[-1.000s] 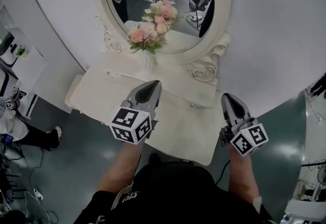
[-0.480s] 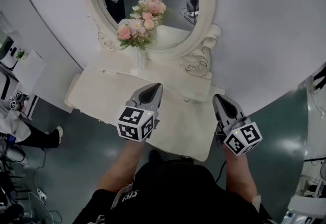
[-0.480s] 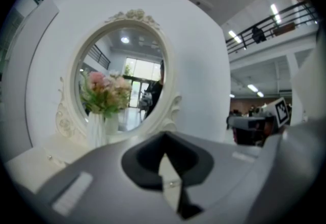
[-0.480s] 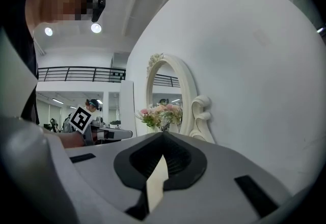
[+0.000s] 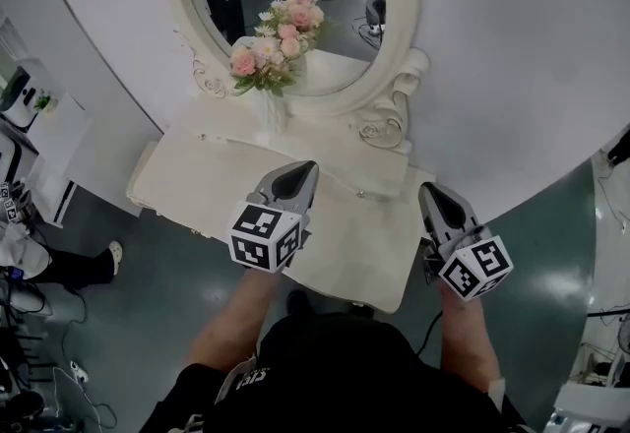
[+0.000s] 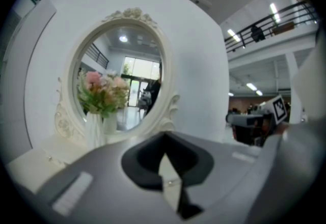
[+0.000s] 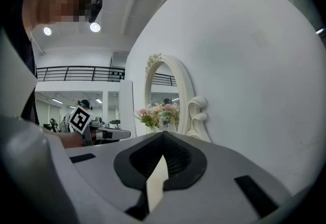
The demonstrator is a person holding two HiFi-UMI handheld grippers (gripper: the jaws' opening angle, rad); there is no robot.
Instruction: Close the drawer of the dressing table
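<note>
The cream dressing table (image 5: 197, 175) stands against a white curved wall, with an oval mirror (image 5: 295, 8) and a vase of pink flowers (image 5: 271, 52) on it. A small knob (image 5: 359, 193) shows on the low shelf under the mirror. I cannot tell which part is the drawer or whether it stands out. My left gripper (image 5: 300, 168) hovers over the table's middle, shut and empty. My right gripper (image 5: 433, 190) is shut and empty over the table's right end. In the left gripper view (image 6: 164, 154) the jaws point at the mirror (image 6: 119, 80); the right gripper (image 7: 163, 159) faces it too.
Another person's leg and shoe (image 5: 79, 264) are on the green floor at the left, next to white furniture (image 5: 49, 141). Cables (image 5: 59, 382) lie at the lower left. My own body fills the bottom of the head view.
The head view has swung slightly, so the mirror sits further left and higher. The left gripper has sunk a little toward the table. Both stay shut.
</note>
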